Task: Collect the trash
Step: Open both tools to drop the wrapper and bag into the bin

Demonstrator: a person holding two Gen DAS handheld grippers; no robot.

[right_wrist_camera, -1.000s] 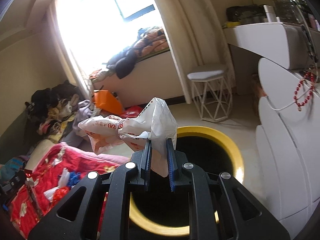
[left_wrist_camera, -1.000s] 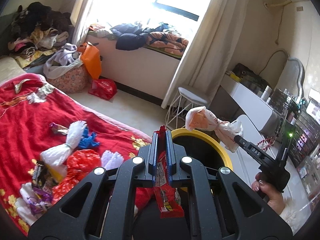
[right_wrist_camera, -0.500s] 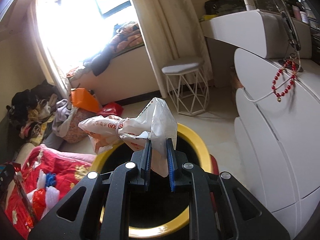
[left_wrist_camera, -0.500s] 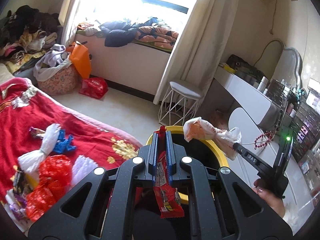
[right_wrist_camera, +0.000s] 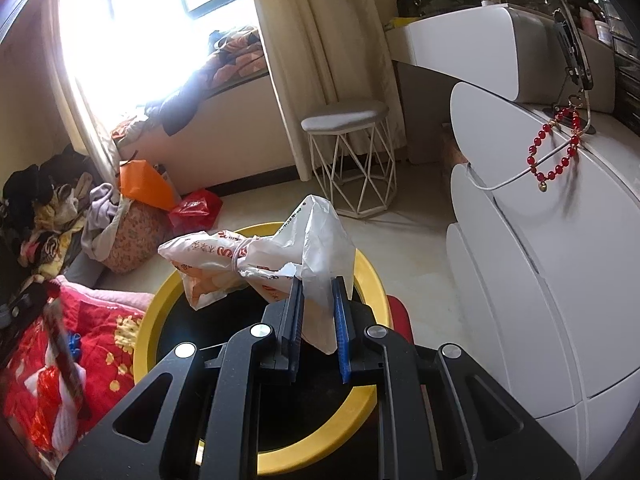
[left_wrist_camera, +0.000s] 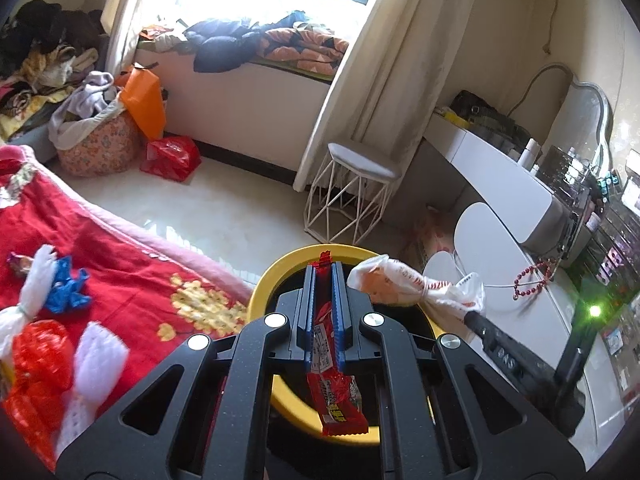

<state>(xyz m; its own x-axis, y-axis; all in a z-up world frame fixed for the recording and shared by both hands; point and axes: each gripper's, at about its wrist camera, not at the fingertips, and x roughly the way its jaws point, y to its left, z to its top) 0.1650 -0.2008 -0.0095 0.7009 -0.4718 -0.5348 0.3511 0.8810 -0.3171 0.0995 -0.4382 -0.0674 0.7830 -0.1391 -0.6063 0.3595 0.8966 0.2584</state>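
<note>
bed (left_wrist_camera: 132, 280): far left, red cover, your leftover bagged scraps (left_wrist_camera: 36, 344) lying on it
left gripper (left_wrist_camera: 323, 276): you have the fingers clamped tight on a red snack wrapper (left_wrist_camera: 336, 392); its tail dangles over the bin mouth
bin (right_wrist_camera: 362, 276): yellow rim, black inside, directly under both your grippers
right gripper (right_wrist_camera: 318, 300): nearly closed, pinching the tied white plastic bag (right_wrist_camera: 256, 264); the bag sits above the bin opening
dresser (right_wrist_camera: 540, 280): white, right of the bin
</note>
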